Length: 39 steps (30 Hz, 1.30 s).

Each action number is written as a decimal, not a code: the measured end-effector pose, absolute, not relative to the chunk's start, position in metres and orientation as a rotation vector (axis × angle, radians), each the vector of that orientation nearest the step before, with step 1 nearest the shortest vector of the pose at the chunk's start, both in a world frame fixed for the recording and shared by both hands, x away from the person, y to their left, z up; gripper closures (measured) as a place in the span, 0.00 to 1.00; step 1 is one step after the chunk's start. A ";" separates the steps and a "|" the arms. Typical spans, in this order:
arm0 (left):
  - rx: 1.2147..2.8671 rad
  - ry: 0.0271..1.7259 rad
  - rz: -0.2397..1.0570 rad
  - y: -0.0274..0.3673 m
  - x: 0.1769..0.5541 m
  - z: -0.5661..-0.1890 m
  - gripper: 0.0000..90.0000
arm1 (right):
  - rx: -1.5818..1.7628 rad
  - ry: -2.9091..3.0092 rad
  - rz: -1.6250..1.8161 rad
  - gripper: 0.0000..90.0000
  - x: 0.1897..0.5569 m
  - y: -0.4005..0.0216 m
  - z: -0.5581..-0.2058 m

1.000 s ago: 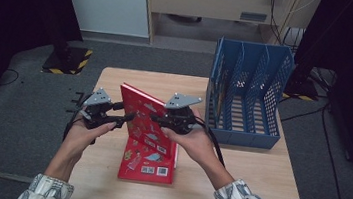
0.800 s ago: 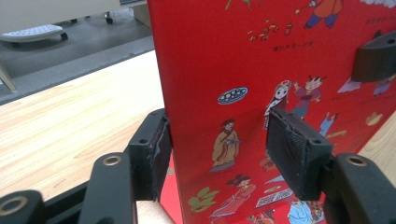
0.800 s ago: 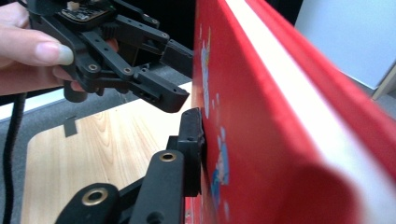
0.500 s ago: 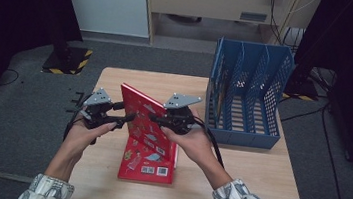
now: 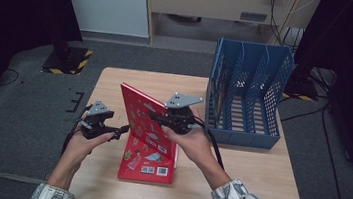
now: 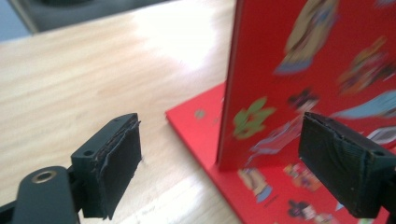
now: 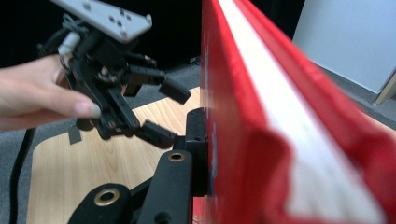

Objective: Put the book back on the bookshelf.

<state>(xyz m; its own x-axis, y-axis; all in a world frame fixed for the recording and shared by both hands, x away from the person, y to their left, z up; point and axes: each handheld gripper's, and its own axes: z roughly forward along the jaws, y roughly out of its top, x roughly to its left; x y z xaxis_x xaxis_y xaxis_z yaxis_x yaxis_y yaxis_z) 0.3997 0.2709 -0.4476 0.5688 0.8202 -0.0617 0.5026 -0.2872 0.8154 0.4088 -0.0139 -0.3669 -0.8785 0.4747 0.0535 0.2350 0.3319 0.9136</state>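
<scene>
A red picture book [image 5: 144, 118] stands tilted on its lower edge, with my right gripper [image 5: 154, 118] shut on its upper right part. The right gripper view has that book [image 7: 261, 116] close up, red covers around white pages, and one jaw pressed on the cover. Beneath it a flat red cover [image 5: 149, 169] with barcodes lies on the table; I cannot tell whether the two are joined. My left gripper [image 5: 119, 132] hangs left of the book, low over the table. Its jaws have just been opening and stand open, apart from the book's edge [image 6: 229, 93].
A blue slotted file rack [image 5: 244, 102] stands at the table's back right, just right of my right hand. Bare wooden table [image 5: 255, 184] lies in front of it and along the left side. Dark floor surrounds the table.
My left gripper let go of the book's left edge, opened, and dropped down and left toward the table. The right gripper and the book kept still.
</scene>
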 end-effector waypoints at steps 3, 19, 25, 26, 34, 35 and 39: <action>1.925 1.081 0.452 0.270 0.400 -0.457 0.13 | 0.656 2.362 1.577 0.88 0.410 -0.016 -0.366; 1.973 1.163 0.462 0.280 0.404 -0.487 0.08 | 0.726 2.301 1.569 0.88 0.418 -0.035 -0.361; 1.966 1.205 0.472 0.289 0.402 -0.496 0.05 | 0.744 2.274 1.571 0.88 0.417 -0.046 -0.357; 1.978 1.205 0.476 0.290 0.402 -0.497 0.05 | 0.747 2.269 1.571 0.88 0.417 -0.048 -0.356; 1.992 1.251 0.476 0.294 0.404 -0.506 0.06 | 0.777 2.236 1.566 0.88 0.416 -0.063 -0.355; 1.985 1.259 0.474 0.295 0.404 -0.506 0.06 | 0.778 2.232 1.566 0.88 0.416 -0.065 -0.354; 1.978 1.282 0.483 0.298 0.404 -0.507 0.06 | 0.781 2.220 1.567 0.88 0.414 -0.071 -0.353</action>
